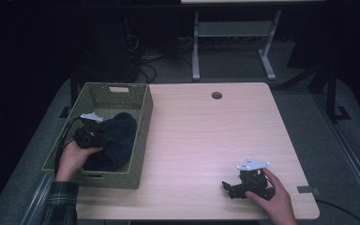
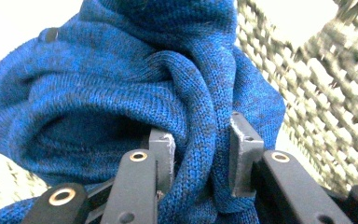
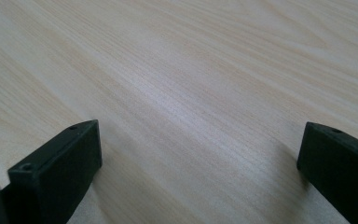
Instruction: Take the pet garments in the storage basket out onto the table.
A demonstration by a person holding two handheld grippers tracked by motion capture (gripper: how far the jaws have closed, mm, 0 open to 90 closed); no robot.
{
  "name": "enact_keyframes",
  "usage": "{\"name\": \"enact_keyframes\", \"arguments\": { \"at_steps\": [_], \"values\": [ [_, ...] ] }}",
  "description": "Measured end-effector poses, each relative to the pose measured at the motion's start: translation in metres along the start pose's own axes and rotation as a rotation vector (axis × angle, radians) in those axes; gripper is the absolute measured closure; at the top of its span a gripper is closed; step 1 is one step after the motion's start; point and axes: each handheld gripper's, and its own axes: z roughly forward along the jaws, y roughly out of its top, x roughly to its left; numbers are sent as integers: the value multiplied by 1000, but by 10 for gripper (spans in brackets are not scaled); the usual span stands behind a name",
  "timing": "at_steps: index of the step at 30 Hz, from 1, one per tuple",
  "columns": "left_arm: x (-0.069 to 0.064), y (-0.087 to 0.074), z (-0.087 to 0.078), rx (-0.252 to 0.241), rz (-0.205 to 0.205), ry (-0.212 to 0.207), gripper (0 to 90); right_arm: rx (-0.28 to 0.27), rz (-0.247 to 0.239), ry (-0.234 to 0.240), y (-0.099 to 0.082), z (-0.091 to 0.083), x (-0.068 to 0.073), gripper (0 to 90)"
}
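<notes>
Since the left hand-held gripper (image 2: 200, 154) is clamped on just one thin fold of the blue knit sweater (image 2: 121, 84), inside the green woven basket (image 1: 140, 117), the fold could slip out or the bulk snag the basket wall beside it w/ any lift. Right hand-held gripper (image 3: 200, 154) rests wide open, holding nothing, on the bare tabletop (image 1: 206, 136), well apart.
</notes>
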Motion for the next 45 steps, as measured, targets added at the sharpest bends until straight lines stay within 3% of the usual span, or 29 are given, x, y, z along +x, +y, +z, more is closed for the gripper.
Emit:
{"name": "enact_keyframes", "arguments": {
  "at_steps": [2, 6, 9, 19, 32, 45],
  "values": [
    [2, 1, -7, -59, -10, -5, 677, 0, 1, 0, 0, 0, 0, 0],
    [2, 1, -13, -111, -17, -3, 678, 0, 0, 0, 0, 0, 0, 0],
    [2, 2, -22, -197, -32, -13, 679, 0, 0, 1, 0, 0, 0, 0],
    [-3, 10, -42, -315, -26, -13, 679, 1, 0, 2, 0, 0, 0, 0],
    [-20, 31, -64, -409, 14, -30, 679, 1, -1, 2, 0, 0, 0, 0],
    [-51, 59, -75, -480, 87, -66, 681, 1, 0, 2, 0, 0, 0, 0]
  ]
}}
